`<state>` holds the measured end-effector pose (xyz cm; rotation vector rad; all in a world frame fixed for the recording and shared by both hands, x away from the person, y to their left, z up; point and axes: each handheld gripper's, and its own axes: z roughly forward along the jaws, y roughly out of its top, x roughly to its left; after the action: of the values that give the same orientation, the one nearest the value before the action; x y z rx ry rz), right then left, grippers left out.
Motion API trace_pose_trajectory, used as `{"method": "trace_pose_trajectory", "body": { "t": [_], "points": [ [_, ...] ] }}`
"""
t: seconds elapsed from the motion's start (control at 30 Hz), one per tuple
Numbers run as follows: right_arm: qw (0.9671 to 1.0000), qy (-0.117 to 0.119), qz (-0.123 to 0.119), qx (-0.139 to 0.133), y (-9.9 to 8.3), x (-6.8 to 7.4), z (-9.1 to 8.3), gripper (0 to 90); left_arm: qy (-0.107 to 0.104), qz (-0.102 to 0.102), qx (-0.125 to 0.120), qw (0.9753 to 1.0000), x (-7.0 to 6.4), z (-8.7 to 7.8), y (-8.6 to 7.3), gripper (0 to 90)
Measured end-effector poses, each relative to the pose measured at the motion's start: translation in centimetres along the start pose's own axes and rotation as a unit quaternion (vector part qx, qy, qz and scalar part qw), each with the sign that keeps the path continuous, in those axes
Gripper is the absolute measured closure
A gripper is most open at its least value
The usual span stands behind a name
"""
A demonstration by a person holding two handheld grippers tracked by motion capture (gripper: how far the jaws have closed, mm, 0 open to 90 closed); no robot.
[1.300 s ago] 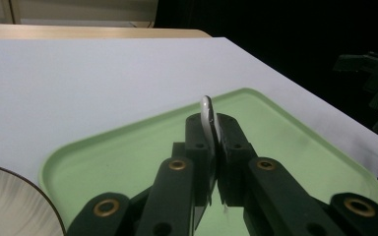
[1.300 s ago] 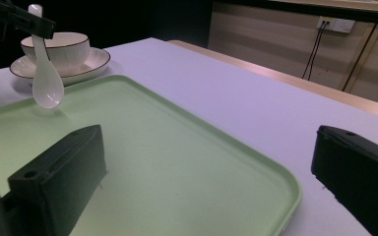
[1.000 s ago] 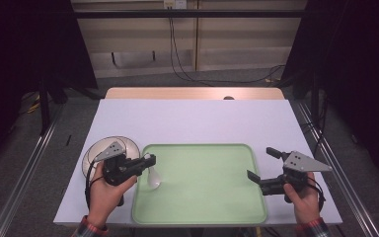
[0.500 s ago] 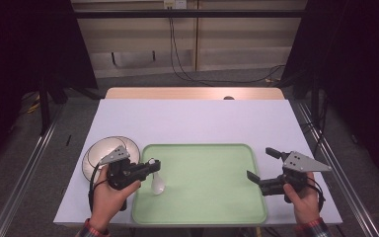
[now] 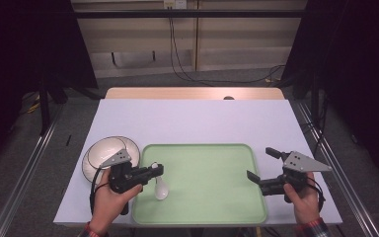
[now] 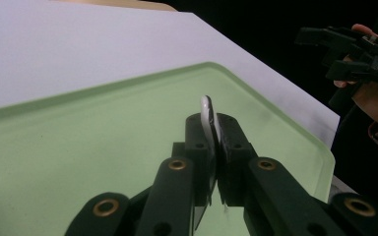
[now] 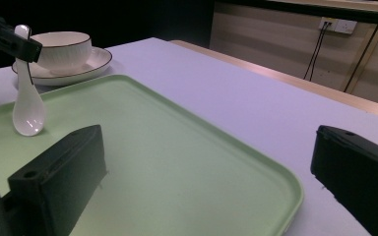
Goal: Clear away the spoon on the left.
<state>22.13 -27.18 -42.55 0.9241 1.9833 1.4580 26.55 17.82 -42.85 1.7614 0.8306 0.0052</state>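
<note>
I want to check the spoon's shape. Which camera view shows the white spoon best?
The right gripper view: the spoon hangs side-on from the left gripper, bowl down over the green tray. The high view shows it small; the left gripper view shows its handle tip.

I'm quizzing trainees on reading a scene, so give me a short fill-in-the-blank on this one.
1. The left gripper is shut on the handle of a white ____.
2. The spoon hangs bowl-down over the ____ tray.
3. The right gripper stands ____, holding nothing.
4. The bowl sits on a ____.

Missing words: spoon; green; open; plate
</note>
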Motion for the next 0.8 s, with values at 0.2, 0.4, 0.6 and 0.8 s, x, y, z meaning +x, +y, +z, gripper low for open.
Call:
{"method": "trace_pose_trajectory", "body": {
  "t": [0.2,0.4,0.6,0.8],
  "points": [
    [1.0,0.001,0.0,0.0,0.0,0.0,0.0,0.0,0.013,0.016,-0.004,0.9998,0.5,0.2,-0.2,83.2],
    [1.0,-0.001,0.003,-0.004,0.0,-0.1,0.0,0.0,0.031,0.044,0.003,0.9986,1.0,0.6,-0.3,78.4],
    [1.0,0.0,0.001,-0.005,0.0,-0.1,0.0,0.0,0.04,0.059,0.007,0.9974,1.4,1.1,-0.5,73.5],
    [1.0,0.003,-0.003,0.0,0.0,0.0,0.1,0.1,0.05,0.068,0.01,0.9964,1.5,1.3,-0.5,71.4]
  ]
}}
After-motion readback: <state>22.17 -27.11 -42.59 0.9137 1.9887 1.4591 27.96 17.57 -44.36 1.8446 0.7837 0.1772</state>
